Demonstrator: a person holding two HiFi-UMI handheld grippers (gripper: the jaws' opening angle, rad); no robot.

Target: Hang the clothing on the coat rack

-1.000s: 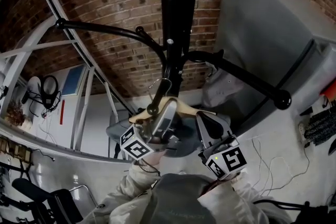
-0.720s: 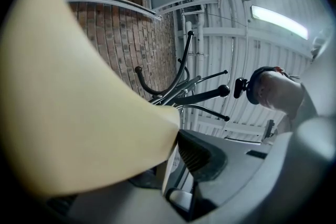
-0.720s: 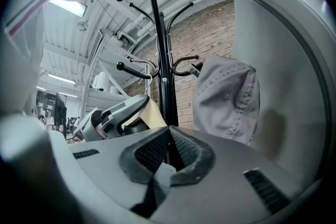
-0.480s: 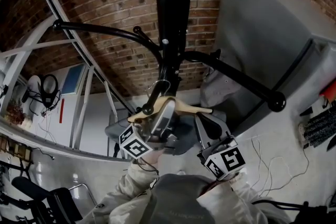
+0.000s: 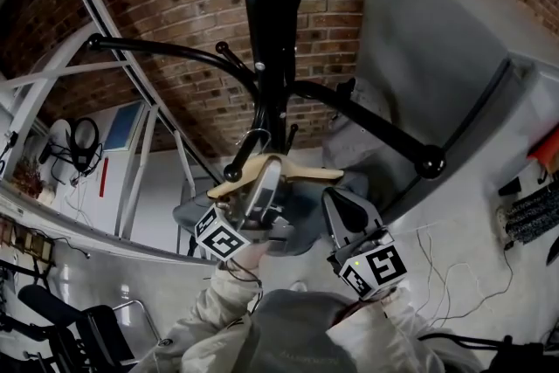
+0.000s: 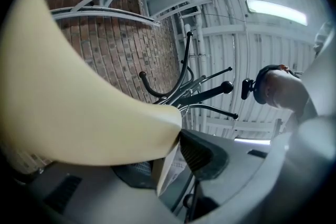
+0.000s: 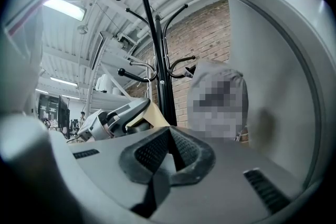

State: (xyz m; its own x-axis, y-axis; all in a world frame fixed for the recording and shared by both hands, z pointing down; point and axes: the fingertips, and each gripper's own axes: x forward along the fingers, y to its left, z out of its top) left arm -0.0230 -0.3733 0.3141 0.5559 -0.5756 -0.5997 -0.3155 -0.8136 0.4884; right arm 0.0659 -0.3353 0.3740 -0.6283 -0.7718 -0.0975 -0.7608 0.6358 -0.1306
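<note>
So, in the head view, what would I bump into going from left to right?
First the headphones → blue panel → wooden hanger → round knob on the coat rack's arm → black brush.

Glaring ceiling strip light, dark fisheye edges, blurred foreground

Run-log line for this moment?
left gripper: jaws just opening, hanger between | right gripper: shut | hanger hook over coat rack arm
</note>
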